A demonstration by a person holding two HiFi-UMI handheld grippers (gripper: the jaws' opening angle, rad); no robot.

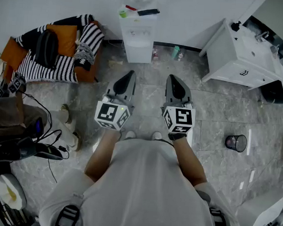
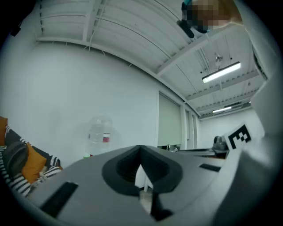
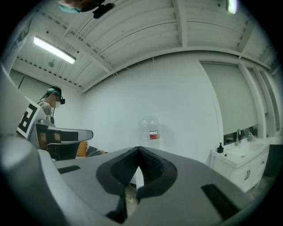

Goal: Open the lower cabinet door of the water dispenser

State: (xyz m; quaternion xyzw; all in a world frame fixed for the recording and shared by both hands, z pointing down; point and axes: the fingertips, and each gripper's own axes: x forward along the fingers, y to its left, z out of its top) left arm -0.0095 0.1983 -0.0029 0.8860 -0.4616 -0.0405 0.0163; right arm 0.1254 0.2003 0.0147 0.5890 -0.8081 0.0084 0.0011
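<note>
Left tongs (image 1: 130, 73), right tongs (image 1: 171, 78) both clenched, empty. I'd step nearer the white water dispenser (image 1: 138, 36), crouch, unclench at its lower cabinet door (image 1: 137, 53).

Our head camera looks steeply down on the left tongs (image 1: 130, 76) and right tongs (image 1: 172, 79), with the water dispenser (image 1: 138, 41) well ahead. Each tongs camera looks level along its own tips. All 3 views share the dispenser's bottle (image 2: 98, 134).
</note>
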